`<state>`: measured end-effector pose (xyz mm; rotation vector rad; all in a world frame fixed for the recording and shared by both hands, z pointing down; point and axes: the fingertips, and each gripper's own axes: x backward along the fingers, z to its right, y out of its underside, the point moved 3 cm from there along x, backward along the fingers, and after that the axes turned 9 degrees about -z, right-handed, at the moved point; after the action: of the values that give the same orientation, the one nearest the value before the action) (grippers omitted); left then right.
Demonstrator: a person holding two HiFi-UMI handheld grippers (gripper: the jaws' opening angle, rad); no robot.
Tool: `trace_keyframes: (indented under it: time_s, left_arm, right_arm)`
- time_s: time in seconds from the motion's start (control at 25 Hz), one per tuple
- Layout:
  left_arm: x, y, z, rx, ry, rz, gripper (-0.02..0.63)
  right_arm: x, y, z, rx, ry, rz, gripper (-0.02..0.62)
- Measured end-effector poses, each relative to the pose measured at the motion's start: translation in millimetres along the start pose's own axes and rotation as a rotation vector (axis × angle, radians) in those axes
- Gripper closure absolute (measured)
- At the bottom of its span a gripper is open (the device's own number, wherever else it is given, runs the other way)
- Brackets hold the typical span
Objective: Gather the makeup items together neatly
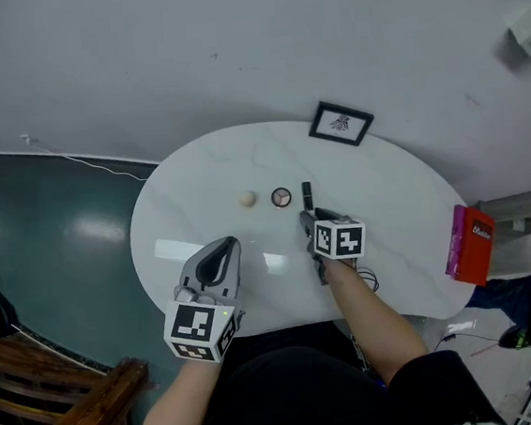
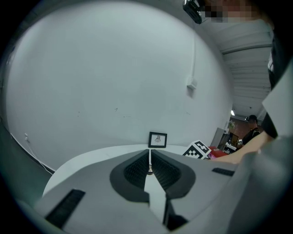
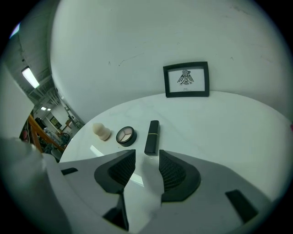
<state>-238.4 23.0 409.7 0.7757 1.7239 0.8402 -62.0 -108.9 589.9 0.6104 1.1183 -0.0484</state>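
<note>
Three makeup items lie in a row on the white marble table (image 1: 405,192): a beige sponge (image 1: 247,199), a round eyeshadow compact (image 1: 282,197) and a black lipstick tube (image 1: 307,195). My right gripper (image 1: 306,221) sits just on the near side of the lipstick, open, with nothing between its fingers. In the right gripper view the lipstick (image 3: 152,137) lies just beyond the right gripper (image 3: 147,157), with the compact (image 3: 125,135) and sponge (image 3: 101,131) to its left. My left gripper (image 1: 224,251) hovers at the table's near left, shut and empty; its jaws meet in the left gripper view (image 2: 149,168).
A small black picture frame (image 1: 341,123) leans at the table's far edge. A red and pink box (image 1: 472,244) stands at the table's right edge. A wooden chair (image 1: 70,416) is at the lower left, and a person's leg (image 1: 510,299) shows at the right.
</note>
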Motion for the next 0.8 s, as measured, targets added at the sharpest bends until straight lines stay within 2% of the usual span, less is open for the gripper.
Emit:
trace_keyframes:
  time_s: [0.2, 0.4, 0.56, 0.8]
  left_arm:
    - [13.1, -6.7, 2.3, -0.017, 0.01, 0.038, 0.583]
    - [21.2, -18.1, 4.2, -0.054, 0.003, 0.062, 0.583]
    - [21.9, -25.7, 9.0, -0.077, -0.014, 0.071, 0.583]
    - [21.4, -39.7, 36.9, -0.117, -0.044, 0.09, 0.583]
  right_arm:
    - [36.8, -8.5, 6.4, -0.024, 0.023, 0.087, 0.429]
    - [81.4, -24.9, 10.1, -0.043, -0.021, 0.194, 0.433]
    - [116.9, -33.3, 8.0, -0.017, -0.04, 0.269, 0.452]
    - [168.8, -36.1, 5.2, 0.055, -0.126, 0.367, 0.5]
